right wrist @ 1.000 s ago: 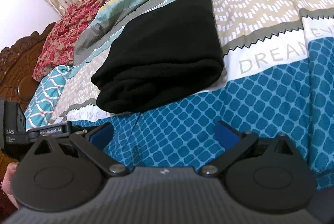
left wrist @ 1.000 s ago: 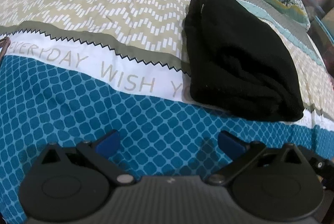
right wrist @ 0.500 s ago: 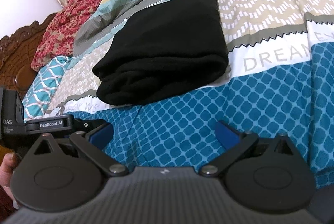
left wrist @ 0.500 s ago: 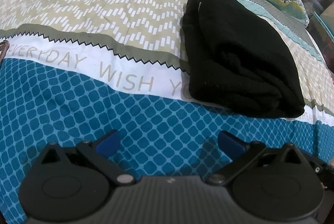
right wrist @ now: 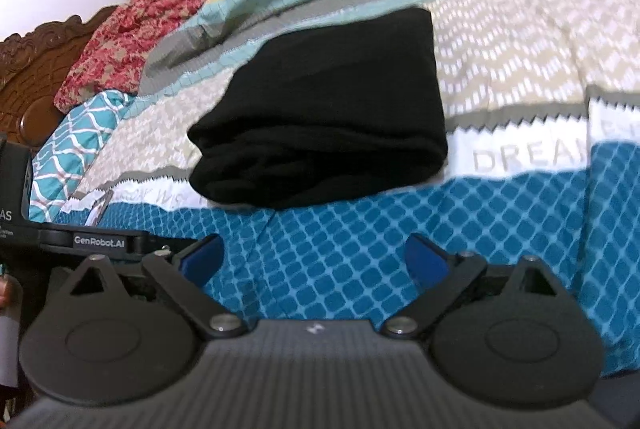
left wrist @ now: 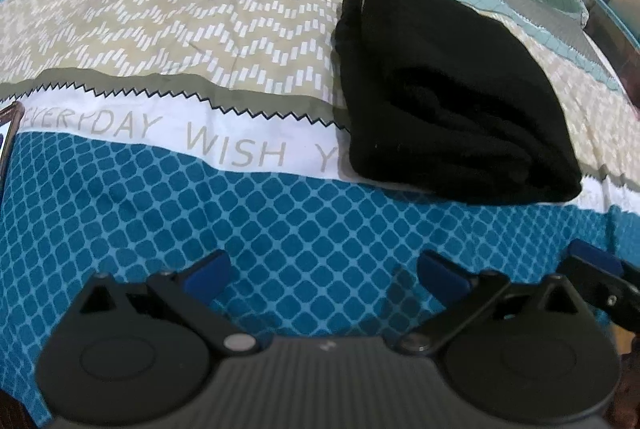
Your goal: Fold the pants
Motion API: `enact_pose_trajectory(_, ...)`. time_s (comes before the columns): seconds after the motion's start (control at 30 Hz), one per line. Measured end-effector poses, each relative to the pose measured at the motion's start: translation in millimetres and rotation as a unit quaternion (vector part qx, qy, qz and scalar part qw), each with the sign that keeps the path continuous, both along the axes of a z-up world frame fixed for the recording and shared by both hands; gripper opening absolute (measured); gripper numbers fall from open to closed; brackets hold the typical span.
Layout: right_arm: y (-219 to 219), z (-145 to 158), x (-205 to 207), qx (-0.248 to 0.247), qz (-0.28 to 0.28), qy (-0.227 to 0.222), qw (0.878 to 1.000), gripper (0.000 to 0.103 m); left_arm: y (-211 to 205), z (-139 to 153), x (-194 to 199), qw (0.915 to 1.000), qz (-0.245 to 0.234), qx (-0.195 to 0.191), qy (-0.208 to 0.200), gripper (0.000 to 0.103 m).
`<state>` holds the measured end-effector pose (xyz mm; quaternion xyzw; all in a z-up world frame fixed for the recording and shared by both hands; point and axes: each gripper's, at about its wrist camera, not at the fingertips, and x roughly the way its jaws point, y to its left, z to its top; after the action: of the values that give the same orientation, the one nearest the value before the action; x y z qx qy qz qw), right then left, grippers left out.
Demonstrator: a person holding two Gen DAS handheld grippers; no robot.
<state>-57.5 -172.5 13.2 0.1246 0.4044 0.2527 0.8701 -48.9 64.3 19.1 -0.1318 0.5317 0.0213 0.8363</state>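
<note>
Left wrist view shows folded black pants (left wrist: 448, 89) on the bedspread (left wrist: 160, 29), with both the left gripper (left wrist: 322, 271) and the right gripper (right wrist: 314, 259) spread apart, gripping nothing.

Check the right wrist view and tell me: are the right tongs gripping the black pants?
No, the right tongs are open and hold nothing, apart from the folded black pants on the bedspread.

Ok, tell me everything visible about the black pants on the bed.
The black pants are folded into a compact, thick rectangle of soft, fleecy-looking fabric, layered edges facing the cameras. They lie flat on the patterned bedspread, across its beige chevron band and white lettered stripe. Nothing else touches them; both tools are open and apart from them.
</note>
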Motion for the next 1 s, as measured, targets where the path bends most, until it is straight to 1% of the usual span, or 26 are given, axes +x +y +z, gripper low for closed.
enact_pose_trajectory(0.07,0.6,1.6,0.1,0.0,-0.001,-0.009,1.0,0.095,4.4,5.5,-2.1,0.9999,0.009,-0.003,-0.002,0.103)
enact_pose_trajectory(0.17,1.2,0.4,1.7,-0.003,-0.007,-0.01,1.0,0.085,9.1,14.4,-3.2,0.9997,0.019,0.004,-0.013,0.103)
enact_pose_trajectory(0.27,0.3,-0.3,2.7,0.002,-0.018,-0.007,1.0,0.075,12.1,23.6,-0.6,0.9993,0.022,0.017,-0.025,0.103)
enact_pose_trajectory(0.37,-1.3,1.5,1.8,0.008,-0.025,-0.009,1.0,0.069,11.4,30.0,4.1,0.9987,0.02,0.033,-0.035,0.103)
enact_pose_trajectory(0.47,-3.4,4.9,0.8,0.01,-0.03,-0.017,0.999,0.068,8.6,31.7,10.8,0.9983,0.015,0.045,-0.036,0.103)
enact_pose_trajectory(0.6,-12.0,13.1,0.5,0.009,-0.048,-0.043,0.998,0.068,4.2,34.5,17.4,0.9976,0.007,0.057,-0.04,0.103)
enact_pose_trajectory(0.77,-26.6,11.8,5.7,0.017,-0.082,-0.037,0.996,0.069,1.6,32.4,21.7,0.9969,0.0,0.069,-0.038,0.103)
enact_pose_trajectory(1.0,-38.2,8.3,8.7,0.027,-0.106,-0.031,0.994,0.069,4.4,30.6,25.1,0.9961,0.004,0.08,-0.038,0.103)
